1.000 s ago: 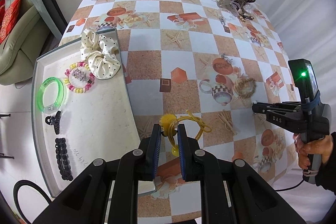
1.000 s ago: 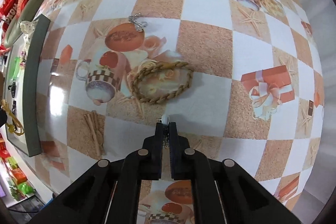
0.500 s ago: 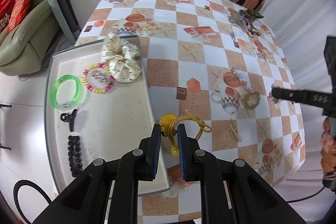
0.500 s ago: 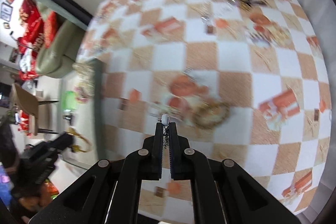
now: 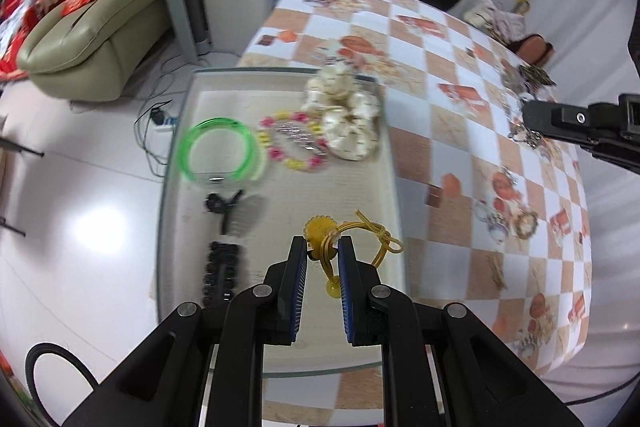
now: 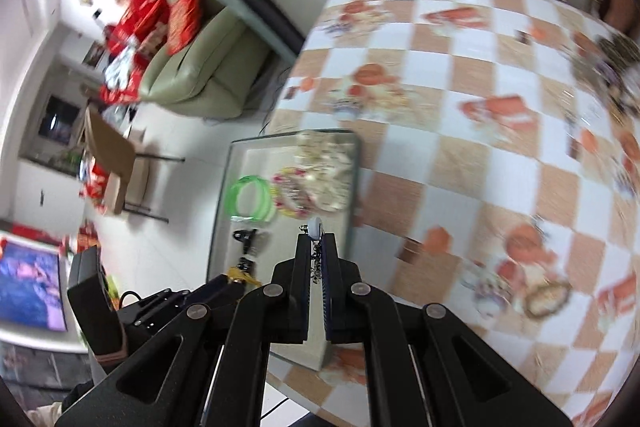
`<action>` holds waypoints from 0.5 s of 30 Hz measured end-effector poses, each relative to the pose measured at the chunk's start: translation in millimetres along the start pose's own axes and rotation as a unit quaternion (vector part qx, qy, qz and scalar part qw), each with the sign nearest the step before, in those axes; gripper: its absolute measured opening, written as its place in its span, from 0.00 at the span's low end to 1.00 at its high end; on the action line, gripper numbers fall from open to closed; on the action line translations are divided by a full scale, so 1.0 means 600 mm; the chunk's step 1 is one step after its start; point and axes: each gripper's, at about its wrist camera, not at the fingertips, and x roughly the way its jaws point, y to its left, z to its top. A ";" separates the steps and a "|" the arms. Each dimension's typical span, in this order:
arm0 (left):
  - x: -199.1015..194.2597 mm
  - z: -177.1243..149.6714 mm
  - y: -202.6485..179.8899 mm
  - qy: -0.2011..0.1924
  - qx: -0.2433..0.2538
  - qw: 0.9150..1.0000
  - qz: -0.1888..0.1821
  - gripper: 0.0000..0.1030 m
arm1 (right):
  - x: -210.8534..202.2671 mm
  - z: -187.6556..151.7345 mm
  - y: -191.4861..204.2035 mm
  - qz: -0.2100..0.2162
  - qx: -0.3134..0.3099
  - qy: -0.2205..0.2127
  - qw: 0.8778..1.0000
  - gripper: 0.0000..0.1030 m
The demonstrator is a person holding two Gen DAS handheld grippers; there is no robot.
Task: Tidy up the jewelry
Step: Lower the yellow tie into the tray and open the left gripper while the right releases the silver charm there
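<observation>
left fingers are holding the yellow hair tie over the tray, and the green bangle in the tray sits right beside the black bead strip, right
Not quite. In the left wrist view the green bangle sits beside the pink and yellow bead bracelet; the black bead strip lies apart. The yellow hair tie and tray are as you say.

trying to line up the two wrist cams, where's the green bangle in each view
Left wrist: the green bangle lies in the tray's upper left part, left of centre, above a black claw clip.
Right wrist: the bangle sits left of centre, in the tray's far part, just above and left of the right gripper.
Shared landmark: the pink-and-yellow bead bracelet just right of it.
</observation>
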 end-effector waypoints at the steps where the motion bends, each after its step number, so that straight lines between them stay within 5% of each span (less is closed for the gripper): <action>1: 0.003 0.000 0.008 0.001 -0.005 1.000 0.000 0.20 | 0.009 0.003 0.009 0.001 -0.006 0.004 1.000 0.05; 15: 0.077 0.011 0.062 0.006 -0.041 0.999 -0.004 0.20 | 0.187 0.014 0.043 -0.006 -0.018 0.078 0.997 0.05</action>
